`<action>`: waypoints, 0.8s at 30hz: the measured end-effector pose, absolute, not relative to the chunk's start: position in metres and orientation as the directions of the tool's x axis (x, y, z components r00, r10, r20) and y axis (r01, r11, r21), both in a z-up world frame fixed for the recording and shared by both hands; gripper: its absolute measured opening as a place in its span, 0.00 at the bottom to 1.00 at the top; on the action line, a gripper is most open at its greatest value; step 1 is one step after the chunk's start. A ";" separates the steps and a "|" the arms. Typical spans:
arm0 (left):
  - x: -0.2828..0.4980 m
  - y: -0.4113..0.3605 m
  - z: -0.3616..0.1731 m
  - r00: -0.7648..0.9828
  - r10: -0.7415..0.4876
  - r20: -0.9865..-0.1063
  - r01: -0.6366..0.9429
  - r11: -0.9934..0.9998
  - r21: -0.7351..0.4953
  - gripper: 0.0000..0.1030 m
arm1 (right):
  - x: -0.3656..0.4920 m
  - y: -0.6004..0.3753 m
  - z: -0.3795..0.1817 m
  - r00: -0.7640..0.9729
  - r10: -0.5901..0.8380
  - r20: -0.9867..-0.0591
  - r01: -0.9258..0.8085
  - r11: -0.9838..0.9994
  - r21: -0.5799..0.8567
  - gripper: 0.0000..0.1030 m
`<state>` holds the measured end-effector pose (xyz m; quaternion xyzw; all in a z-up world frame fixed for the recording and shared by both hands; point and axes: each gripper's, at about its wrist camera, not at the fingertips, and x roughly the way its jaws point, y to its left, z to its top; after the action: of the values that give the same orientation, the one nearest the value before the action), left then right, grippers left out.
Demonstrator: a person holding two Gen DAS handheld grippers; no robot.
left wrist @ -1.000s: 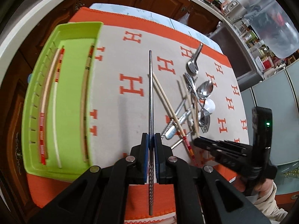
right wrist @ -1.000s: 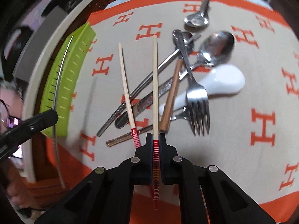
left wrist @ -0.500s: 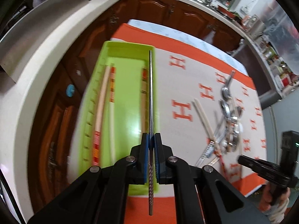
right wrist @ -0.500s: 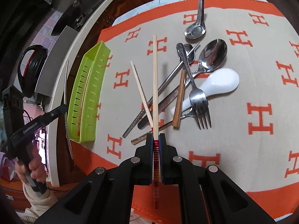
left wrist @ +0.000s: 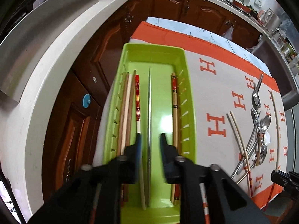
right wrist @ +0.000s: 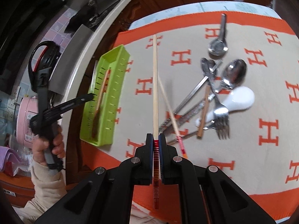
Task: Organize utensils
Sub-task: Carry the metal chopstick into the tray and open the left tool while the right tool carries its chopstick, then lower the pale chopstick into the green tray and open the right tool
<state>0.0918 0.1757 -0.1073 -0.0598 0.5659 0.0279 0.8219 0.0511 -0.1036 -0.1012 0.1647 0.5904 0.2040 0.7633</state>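
In the left wrist view my left gripper (left wrist: 150, 140) hangs over the green tray (left wrist: 188, 97), its jaws opening. A metal chopstick (left wrist: 149, 104) runs lengthwise between the parted pads and neither pad presses on it. Several wooden chopsticks (left wrist: 129, 102) lie along the tray's sides. My right gripper (right wrist: 155, 140) is shut on a wooden chopstick (right wrist: 155, 84) by its red-striped end, lifted above the orange-and-beige cloth (right wrist: 261, 158). In the right wrist view the left gripper (right wrist: 89, 97) reaches over the green tray (right wrist: 115, 97).
A pile of cutlery lies on the cloth: a fork (right wrist: 221, 119), a white ceramic spoon (right wrist: 239, 99), metal spoons (right wrist: 234, 72), a second striped chopstick (right wrist: 168, 104). A hand and sleeve (right wrist: 48, 145) hold the left gripper. Brown cabinets and a pale counter edge (left wrist: 46, 65) lie past the tray.
The left gripper swung left over the green tray and its jaws parted from the metal chopstick. The right gripper rose from the pile with the striped chopstick in it.
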 end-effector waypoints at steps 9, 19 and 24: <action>0.066 0.185 -0.088 0.418 0.030 -0.908 -0.146 0.989 -0.034 0.53 | 0.067 -0.042 -0.077 0.198 0.533 -0.823 -0.202 0.843 0.498 0.05; 0.020 0.224 -0.068 0.446 0.129 -0.885 -0.291 0.957 -0.007 0.60 | 0.100 0.054 -0.084 0.157 0.556 -0.816 -0.193 0.828 0.527 0.05; 0.002 0.244 -0.066 0.448 0.161 -0.879 -0.351 0.936 -0.008 0.60 | 0.113 0.094 -0.100 0.131 0.558 -0.820 -0.192 0.825 0.531 0.05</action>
<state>0.0019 0.2439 -0.0661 -0.0944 0.5031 0.1511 0.8457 0.1133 0.0936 -0.0997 0.1502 0.6082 0.2544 0.7367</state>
